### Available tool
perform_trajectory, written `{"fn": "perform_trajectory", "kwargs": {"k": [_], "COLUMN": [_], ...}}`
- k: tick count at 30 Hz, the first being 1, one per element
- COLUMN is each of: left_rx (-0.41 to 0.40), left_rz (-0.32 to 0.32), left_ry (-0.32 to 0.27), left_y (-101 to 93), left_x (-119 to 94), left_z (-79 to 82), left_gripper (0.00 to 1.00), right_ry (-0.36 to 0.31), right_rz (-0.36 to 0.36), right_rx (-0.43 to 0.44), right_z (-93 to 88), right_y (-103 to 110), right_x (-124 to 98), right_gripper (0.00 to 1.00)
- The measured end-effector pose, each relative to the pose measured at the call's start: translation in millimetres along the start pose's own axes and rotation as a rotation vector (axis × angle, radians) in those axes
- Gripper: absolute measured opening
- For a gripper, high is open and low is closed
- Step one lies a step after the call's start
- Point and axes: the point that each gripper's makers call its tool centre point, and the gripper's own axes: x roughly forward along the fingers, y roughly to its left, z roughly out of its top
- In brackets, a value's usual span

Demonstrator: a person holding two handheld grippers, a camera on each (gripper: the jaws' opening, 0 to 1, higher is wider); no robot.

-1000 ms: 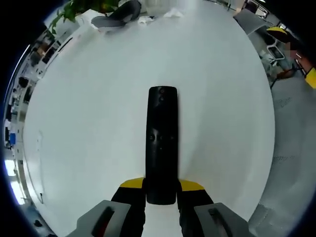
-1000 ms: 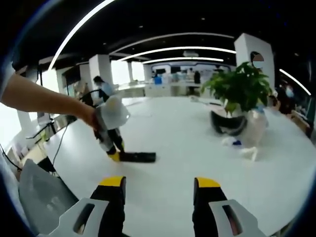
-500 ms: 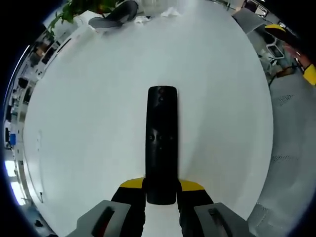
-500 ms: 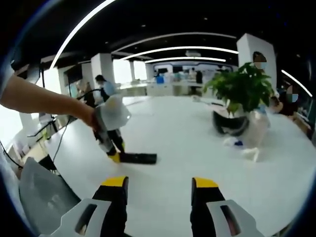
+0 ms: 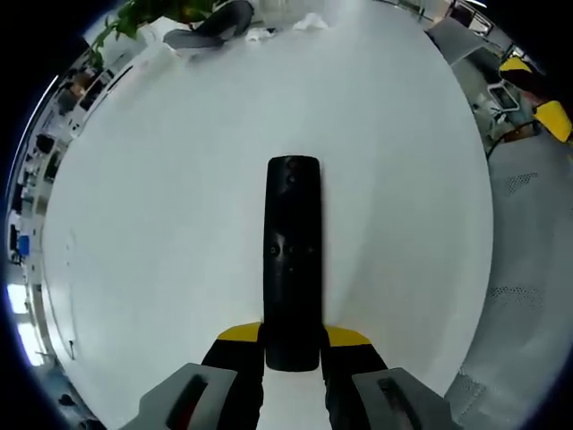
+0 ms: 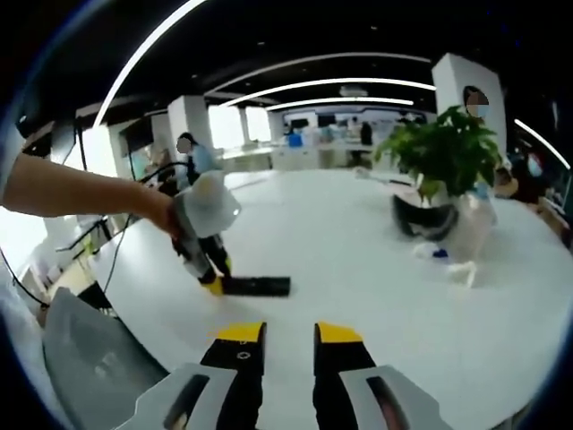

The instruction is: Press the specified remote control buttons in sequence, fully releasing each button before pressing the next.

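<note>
A long black remote [image 5: 293,260] lies flat on the white table [image 5: 161,224], pointing away from me. My left gripper [image 5: 293,337] is shut on its near end, one yellow-tipped jaw on each side. In the right gripper view the same remote [image 6: 258,286] lies at centre left, with the left gripper [image 6: 213,283] and a hand holding it from the left. My right gripper [image 6: 290,333] hovers over the table short of the remote, its jaws drawn close with a narrow gap and nothing between them. Its yellow tips [image 5: 548,116] show at the right edge of the left gripper view.
A potted plant [image 6: 448,152], a dark headset [image 6: 428,220] and small white items [image 6: 458,269] stand at the table's far right. A grey chair back [image 6: 85,354] rises at the lower left. The table edge and grey floor [image 5: 528,269] lie to the right of the remote.
My right gripper's jaws have drawn much closer together. The left gripper and the remote have stayed still.
</note>
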Motion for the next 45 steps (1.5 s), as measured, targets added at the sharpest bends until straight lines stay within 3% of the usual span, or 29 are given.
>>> {"fn": "perform_trajectory", "kwargs": {"k": [6, 22, 45], "left_rx": [0.021, 0.067, 0.086], "left_rz": [-0.002, -0.007, -0.003], "left_ry": [0.021, 0.071, 0.095], "left_y": [-3.8, -8.3, -22.6], "left_x": [0.1, -0.1, -0.7], "left_z": [-0.7, -3.2, -8.7], "left_gripper": [0.23, 0.23, 0.23], "right_ry": [0.031, 0.088, 0.093], "right_rz": [0.004, 0.002, 0.005], "right_rx": [0.004, 0.017, 0.027], "right_z": [-4.4, -13.8, -15.3], "right_y": [1.2, 0.2, 0.2], "right_x": [0.7, 2.2, 1.9], "right_gripper": [0.00, 0.00, 0.00]}}
